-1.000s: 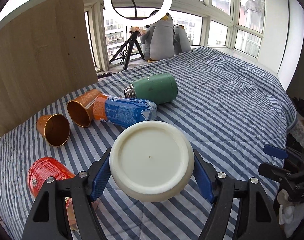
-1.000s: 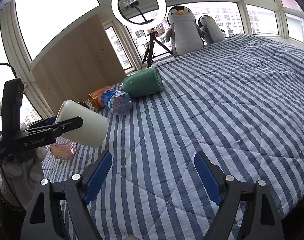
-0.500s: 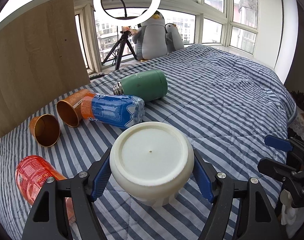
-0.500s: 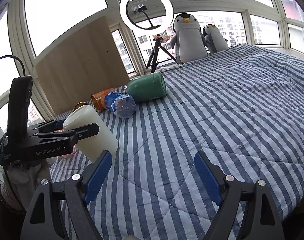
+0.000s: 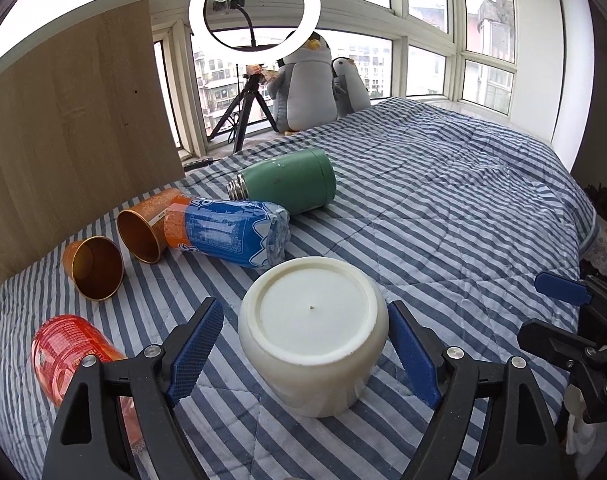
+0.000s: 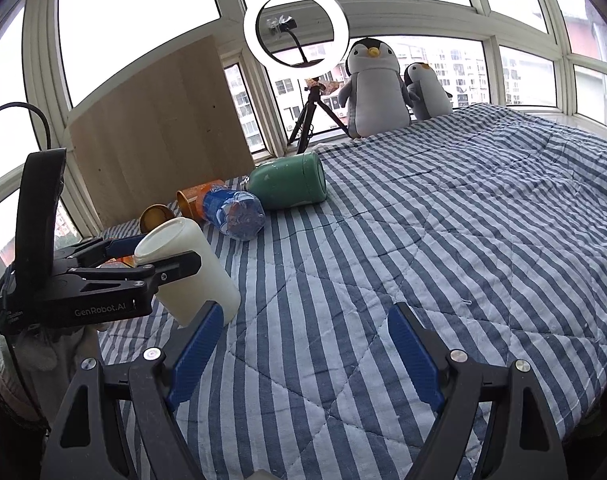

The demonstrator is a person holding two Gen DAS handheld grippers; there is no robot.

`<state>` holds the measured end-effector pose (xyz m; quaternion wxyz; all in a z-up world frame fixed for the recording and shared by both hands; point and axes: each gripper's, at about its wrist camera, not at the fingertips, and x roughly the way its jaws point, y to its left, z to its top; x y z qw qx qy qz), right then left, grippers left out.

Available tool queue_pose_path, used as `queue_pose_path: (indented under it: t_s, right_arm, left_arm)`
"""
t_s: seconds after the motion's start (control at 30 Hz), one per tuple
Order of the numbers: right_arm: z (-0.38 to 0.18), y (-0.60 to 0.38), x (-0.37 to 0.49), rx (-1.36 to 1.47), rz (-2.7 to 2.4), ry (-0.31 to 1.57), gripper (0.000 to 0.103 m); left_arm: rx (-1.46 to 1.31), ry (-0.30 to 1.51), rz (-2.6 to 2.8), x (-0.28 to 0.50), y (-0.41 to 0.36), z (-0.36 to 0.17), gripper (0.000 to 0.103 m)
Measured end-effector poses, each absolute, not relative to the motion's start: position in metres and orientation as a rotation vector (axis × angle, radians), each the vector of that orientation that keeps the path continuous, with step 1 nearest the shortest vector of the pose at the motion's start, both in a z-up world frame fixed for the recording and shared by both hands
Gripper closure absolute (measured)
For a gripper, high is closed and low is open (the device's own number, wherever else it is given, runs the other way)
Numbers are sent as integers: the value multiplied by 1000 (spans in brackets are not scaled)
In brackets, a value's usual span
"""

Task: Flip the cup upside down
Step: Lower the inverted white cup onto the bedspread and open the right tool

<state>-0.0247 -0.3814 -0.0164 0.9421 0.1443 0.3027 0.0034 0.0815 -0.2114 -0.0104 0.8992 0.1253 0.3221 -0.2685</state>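
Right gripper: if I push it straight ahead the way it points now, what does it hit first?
Probably only the striped quilt. The right gripper is open, nothing between its fingers; the white cup and left gripper sit off to its left. Depth is uncertain.

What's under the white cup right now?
The white cup stands base up on the striped quilt, between the open left gripper's pads. Only quilt shows around its lower edge; its mouth faces down, so anything beneath or inside is hidden.
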Motion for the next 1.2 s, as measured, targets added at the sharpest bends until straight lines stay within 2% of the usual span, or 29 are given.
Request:
queue_pose_path:
  t_s: [0.33,0.63,1.2]
  right_arm:
    - [-14,-380,-26,285,13,584,22]
    - [-6,-366,-27,214,10,530,21]
    - [2,-346,-15,74,12,409,10]
  left_arm:
    - [215,539,-515,46,-186,12,16]
    - [125,411,-469,-8,-150,31,8]
    - [35,311,-256,-29,-87,21,2]
